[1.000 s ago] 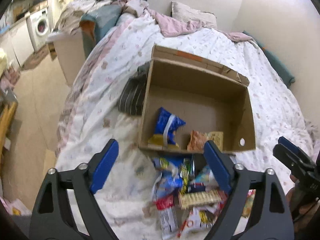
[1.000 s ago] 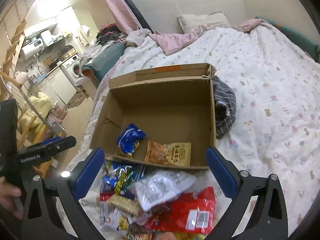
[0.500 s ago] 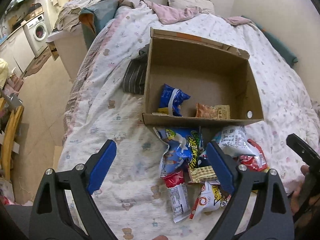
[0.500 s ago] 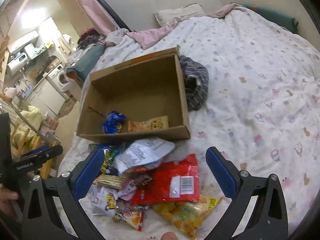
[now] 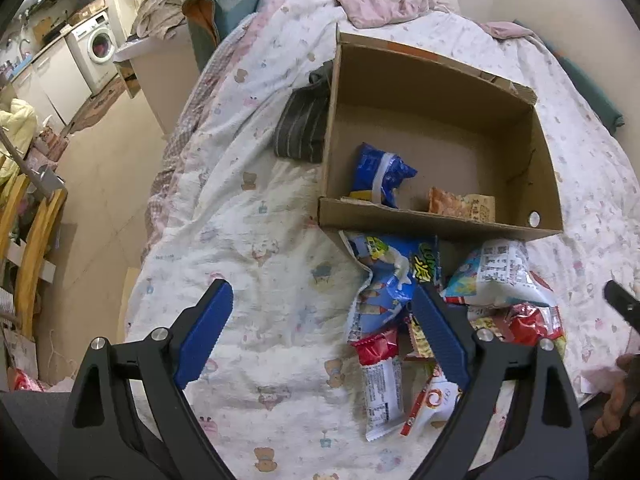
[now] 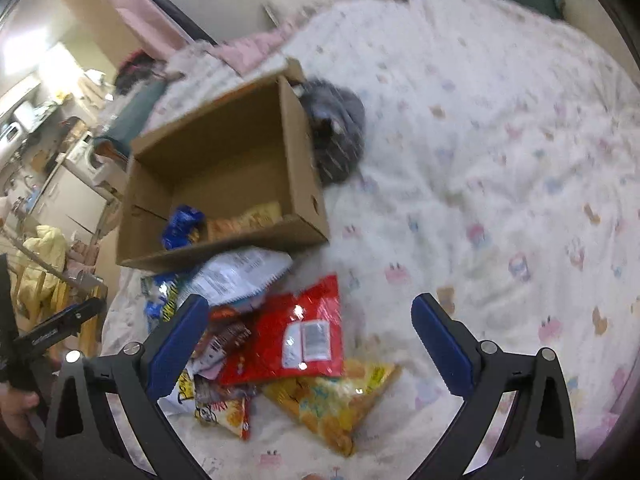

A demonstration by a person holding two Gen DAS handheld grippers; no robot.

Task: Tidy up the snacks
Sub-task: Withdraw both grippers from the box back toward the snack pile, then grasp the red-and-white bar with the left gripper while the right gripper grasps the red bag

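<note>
Because the snacks lay heaped and overlapping on soft bedding, the likeliest slip was a grab that caught two slick wrappers at once, or only a loose corner that would slide free on the way to the cardboard box (image 5: 440,224). Both grippers were spread wide and held nothing. The left gripper (image 5: 324,320) hovered with its right finger over the blue-and-white packet (image 5: 380,280) at the heap's left edge, its left finger over bare quilt (image 5: 260,240). The right gripper (image 6: 312,328) had the red bag (image 6: 304,332) lying between its fingers and the yellow bag (image 6: 336,404) just below, nearer the camera — that view was blurred, so finer detail could not be told.

The box sat just beyond the fingertips, its near wall touching the top of the pile, and a white printed bag (image 6: 240,276) leaned against that wall. Inside, close to the near wall, lay a blue packet (image 5: 380,178) and an orange packet (image 5: 460,208); the rest of the floor was bare. A low carry could have clipped that wall and shoved the box across the quilt, which gave little grip.

A dark striped cloth (image 5: 304,132) lay against the box's outer side, clear of any path. The two grippers worked the same small heap — they could have crowded each other.
</note>
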